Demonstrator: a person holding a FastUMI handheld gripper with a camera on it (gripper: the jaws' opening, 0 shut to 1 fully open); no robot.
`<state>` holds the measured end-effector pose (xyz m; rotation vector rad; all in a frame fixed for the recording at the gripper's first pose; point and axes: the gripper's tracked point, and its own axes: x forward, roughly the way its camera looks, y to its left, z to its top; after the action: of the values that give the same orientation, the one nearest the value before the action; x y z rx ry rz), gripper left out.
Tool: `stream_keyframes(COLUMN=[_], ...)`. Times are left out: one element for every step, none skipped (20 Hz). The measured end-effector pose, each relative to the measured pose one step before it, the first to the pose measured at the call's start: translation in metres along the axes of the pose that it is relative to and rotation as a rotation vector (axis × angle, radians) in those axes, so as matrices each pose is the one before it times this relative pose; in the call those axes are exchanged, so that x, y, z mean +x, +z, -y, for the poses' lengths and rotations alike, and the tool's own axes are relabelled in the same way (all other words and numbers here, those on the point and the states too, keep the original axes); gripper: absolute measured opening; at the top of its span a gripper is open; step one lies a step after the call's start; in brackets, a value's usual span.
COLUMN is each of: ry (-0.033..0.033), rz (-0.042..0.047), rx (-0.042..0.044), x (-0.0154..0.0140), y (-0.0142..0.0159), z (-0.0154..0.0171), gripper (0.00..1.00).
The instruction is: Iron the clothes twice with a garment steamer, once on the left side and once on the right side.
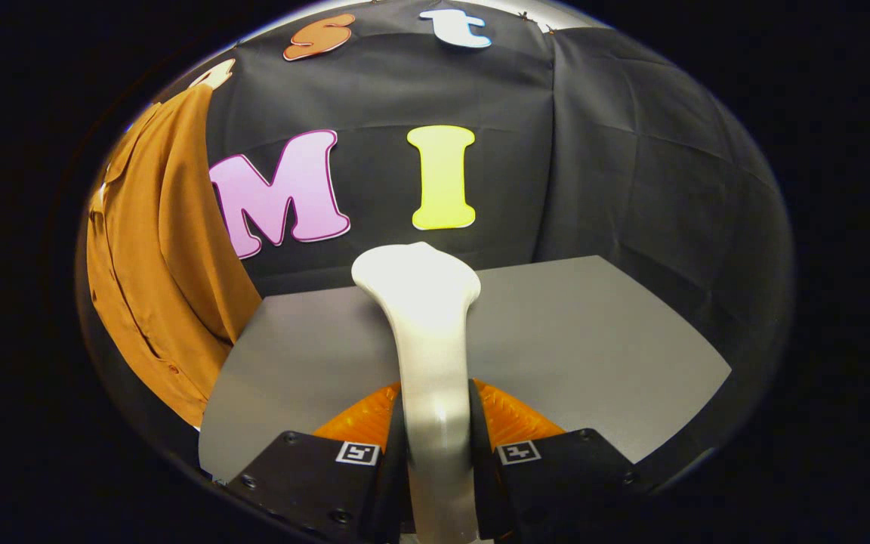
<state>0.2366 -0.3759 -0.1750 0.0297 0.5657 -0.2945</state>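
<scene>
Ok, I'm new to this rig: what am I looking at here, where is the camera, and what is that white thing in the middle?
The camera rides on a hand-held gripper and looks forward along its two fingers. Its jaws are shut on the white handle of a garment steamer, both fingers pressing its sides; the steamer's wide head points away from you. An orange part of it shows just behind the fingers. Below lies a grey table. Off to the left, beyond the table's edge, hangs a brown shirt against the booth's black cloth wall. The steamer head is apart from the shirt.
</scene>
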Motion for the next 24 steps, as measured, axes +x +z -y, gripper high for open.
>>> stream_keyframes(ry=[0.00254,0.00737,0.00178,-0.00418,-0.00773,-0.00479,0.00199,-0.00720,-0.00538,-0.00736,-0.01030,-0.00591,-0.00404,-0.00616,-0.00287,0.00211,0.00213,-0.00097,-0.00252,-0.00059,0.00005,-0.00111,0.00009,0.00276], rz=[0.01813,0.00897,0.00882,0.01637,0.01155,0.01191,0.00788,0.01069,0.01150,0.00410,0.00604,0.00652,0.00735,0.01078,0.01334,0.01374,0.01646,0.01784,0.01162,0.01051,0.00977,0.00631,0.00514,0.00452], rx=[0.00400,0.00074,-0.00462,-0.00903,-0.00850,-0.00241,0.00229,0.00140,0.00252,0.00036,0.00154,0.00126,-0.00080,-0.00285,0.00040,0.00114,0.00030,0.00012,-0.00104,0.00233,0.00015,-0.00414,-0.00396,-0.00440], x=[-0.00890,-0.00577,-0.00686,-0.00689,-0.00685,-0.00781,-0.00803,-0.00789,-0.00835,-0.00681,-0.00698,-0.00627,-0.00730,-0.00801,-0.00804,-0.00789,-0.00769,-0.00679,-0.00495,-0.00444,-0.00353,-0.00279,0.00091,-0.00011], y=[0.00426,0.00264,0.00113,0.00360,0.00279,0.00353,0.00121,0.00401,0.00191,0.00095,0.00031,0.00181,0.00022,0.00156,0.00346,0.00332,0.00433,0.00425,0.00306,0.00194,0.00179,0.00234,0.00242,0.00197], z=[-0.00177,-0.00261,-0.00264,-0.00156,-0.00026,-0.00177,-0.00444,-0.00367,-0.00322,-0.00637,-0.00636,-0.00783,-0.01082,-0.01156,-0.01245,-0.01409,-0.01511,-0.01419,-0.01335,-0.01365,-0.01410,-0.01274,-0.01221,-0.01313], gripper=[0.42,0.41,0.42,0.42,0.42,0.42,0.42,0.42,0.42,0.41,0.42,0.41,0.41,0.41,0.41,0.41,0.41,0.41,0.41,0.41,0.41,0.41,0.41,0.41])
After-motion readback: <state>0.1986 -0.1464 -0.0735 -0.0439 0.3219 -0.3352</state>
